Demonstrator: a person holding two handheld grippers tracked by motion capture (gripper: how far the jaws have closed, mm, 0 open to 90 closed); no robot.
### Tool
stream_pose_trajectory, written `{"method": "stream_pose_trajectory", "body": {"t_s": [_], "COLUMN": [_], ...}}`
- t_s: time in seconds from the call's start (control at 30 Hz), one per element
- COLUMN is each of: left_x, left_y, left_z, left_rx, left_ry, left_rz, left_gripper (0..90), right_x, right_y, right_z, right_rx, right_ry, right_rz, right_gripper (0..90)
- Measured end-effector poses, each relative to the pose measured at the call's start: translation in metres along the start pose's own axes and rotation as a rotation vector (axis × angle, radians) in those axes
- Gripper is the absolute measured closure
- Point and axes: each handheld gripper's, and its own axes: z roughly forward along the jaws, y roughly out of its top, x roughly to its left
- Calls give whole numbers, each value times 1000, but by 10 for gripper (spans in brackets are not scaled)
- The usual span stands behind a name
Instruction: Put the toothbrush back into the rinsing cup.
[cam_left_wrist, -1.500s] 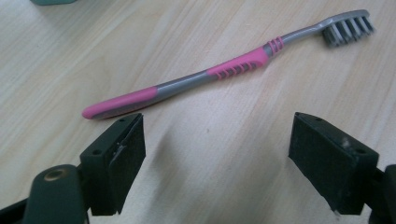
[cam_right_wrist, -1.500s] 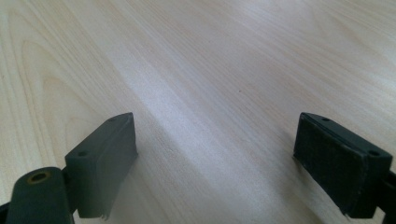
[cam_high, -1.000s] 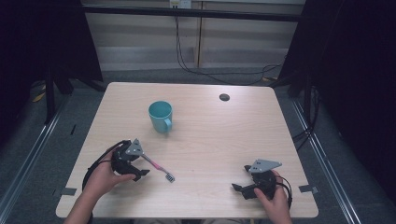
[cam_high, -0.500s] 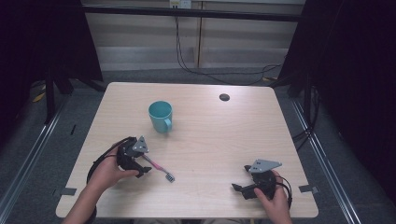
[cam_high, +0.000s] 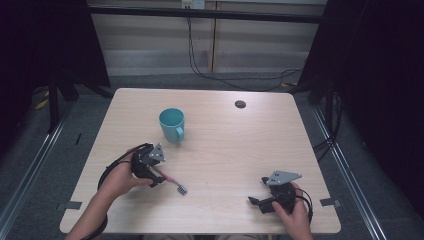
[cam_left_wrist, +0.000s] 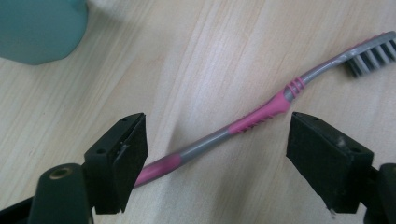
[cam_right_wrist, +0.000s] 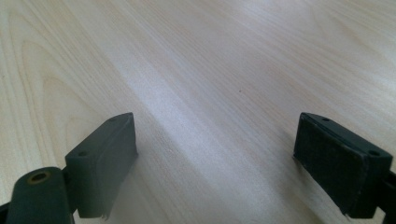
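A: Pink and grey plastic: is that the toothbrush (cam_left_wrist: 261, 116), and where does it lie?

B: Yes. It lies flat on the pale wooden counter (cam_high: 240, 150), at the near left. In the left gripper view it runs slantwise between the two black jaws, bristle head up at the far right of that view, handle end passing by the left jaw.

A: How does the left hand-held gripper (cam_left_wrist: 217, 163) stand?

B: Its jaws are spread wide, one on each side of the handle. Neither pad presses the handle; whether the left pad just brushes it I cannot tell. In the high view the person's left hand (cam_high: 117, 177) holds it low over the counter, with the brush head poking out to its right.

A: And the right hand-held gripper (cam_high: 257, 201)?

B: It sits at the near right of the counter, in the person's right hand (cam_high: 295, 215), well apart from the toothbrush. In its own view the jaws gape wide over bare wood grain, with nothing between them.

A: What else is on the counter?

B: A teal mug (cam_high: 172, 124) stands upright, far of the left hand-held gripper, handle turned toward the near side. A small dark round cap (cam_high: 240, 104) sits near the far edge.

A: And the room?

B: Grey floor (cam_high: 60, 145) around the counter, black curtains (cam_high: 380, 75) at both sides, a pale wall panel behind, and black cables (cam_high: 220, 75) hanging down to the floor.
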Motion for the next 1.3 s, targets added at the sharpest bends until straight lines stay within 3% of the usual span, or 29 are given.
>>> {"method": "stream_pose_trajectory", "body": {"t_s": [0.2,0.77,1.03,1.1,1.3], "left_x": [0,-1,-2,-2,-3], "left_y": [3,1,1,-1,2], "left_z": [3,11,11,11,11], "left_rx": [7,34,26,26,39], "left_ry": [-23,-66,-99,-109,-118], "left_rz": [40,65,48,17,19], "left_gripper": [287,415,509,528,583], "right_x": [0,0,0,0,0], "right_y": [0,0,0,0,0], "right_z": [0,0,0,0,0], "right_rx": [0,0,0,0,0], "right_ry": [0,0,0,0,0], "right_rz": [1,0,1,1,1], "right_gripper": [125,125,125,125,125]}}
